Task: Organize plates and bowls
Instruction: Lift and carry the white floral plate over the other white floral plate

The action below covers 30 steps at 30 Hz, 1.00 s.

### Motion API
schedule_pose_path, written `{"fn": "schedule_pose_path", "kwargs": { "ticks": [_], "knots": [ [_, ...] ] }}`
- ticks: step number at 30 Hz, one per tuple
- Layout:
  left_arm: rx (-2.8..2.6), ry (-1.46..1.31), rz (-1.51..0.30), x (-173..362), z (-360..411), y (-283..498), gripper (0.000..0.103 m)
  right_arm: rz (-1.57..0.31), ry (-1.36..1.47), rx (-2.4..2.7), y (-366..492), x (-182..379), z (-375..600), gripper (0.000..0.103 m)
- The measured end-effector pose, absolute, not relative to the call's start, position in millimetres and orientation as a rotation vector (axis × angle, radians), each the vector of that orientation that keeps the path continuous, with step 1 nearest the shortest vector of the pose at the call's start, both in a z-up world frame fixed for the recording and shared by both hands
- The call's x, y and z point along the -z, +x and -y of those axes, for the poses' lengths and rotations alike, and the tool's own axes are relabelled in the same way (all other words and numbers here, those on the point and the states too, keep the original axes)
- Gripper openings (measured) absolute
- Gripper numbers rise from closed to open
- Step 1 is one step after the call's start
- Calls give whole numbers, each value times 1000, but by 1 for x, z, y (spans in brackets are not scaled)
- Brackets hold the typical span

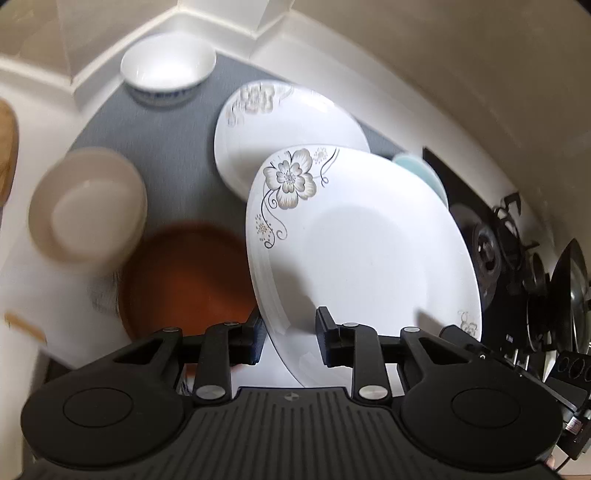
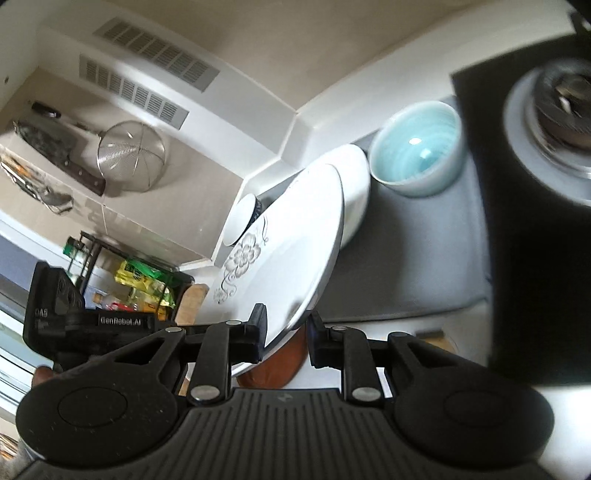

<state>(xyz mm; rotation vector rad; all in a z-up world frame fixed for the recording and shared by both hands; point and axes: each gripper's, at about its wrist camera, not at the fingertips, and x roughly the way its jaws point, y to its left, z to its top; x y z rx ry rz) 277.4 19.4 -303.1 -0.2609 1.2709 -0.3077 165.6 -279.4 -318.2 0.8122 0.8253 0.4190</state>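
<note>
A white flowered plate (image 1: pixel 354 251) is held tilted above the grey mat (image 1: pixel 173 147). My left gripper (image 1: pixel 290 341) is shut on its near rim. My right gripper (image 2: pixel 286 339) is shut on the same plate (image 2: pixel 280 258) at another edge. A second flowered plate (image 1: pixel 288 125) lies on the mat behind it. A white bowl with a blue foot (image 1: pixel 168 70) stands at the far corner. A beige bowl (image 1: pixel 88 206) and a brown dish (image 1: pixel 184 277) are at the left. A light blue bowl (image 2: pixel 417 151) stands on the mat by the stove.
A black gas stove (image 1: pixel 495 251) with a burner and a pan lid (image 1: pixel 569 302) is on the right. White counter walls (image 1: pixel 207 26) close the corner. In the right wrist view a strainer (image 2: pixel 131 155) and knife hang on the wall.
</note>
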Motion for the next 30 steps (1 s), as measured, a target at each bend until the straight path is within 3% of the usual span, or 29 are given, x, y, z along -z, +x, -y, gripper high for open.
{"fn": "schedule_pose_path", "kwargs": {
  "ticks": [17,30],
  "knots": [
    [339,-218,-1327,311,-75,366,31,-835,845,-287,227,325,204,24],
    [382,-151,-1363,318,-70,397,31,-822,886,-192,255,345,196,24]
  ]
}}
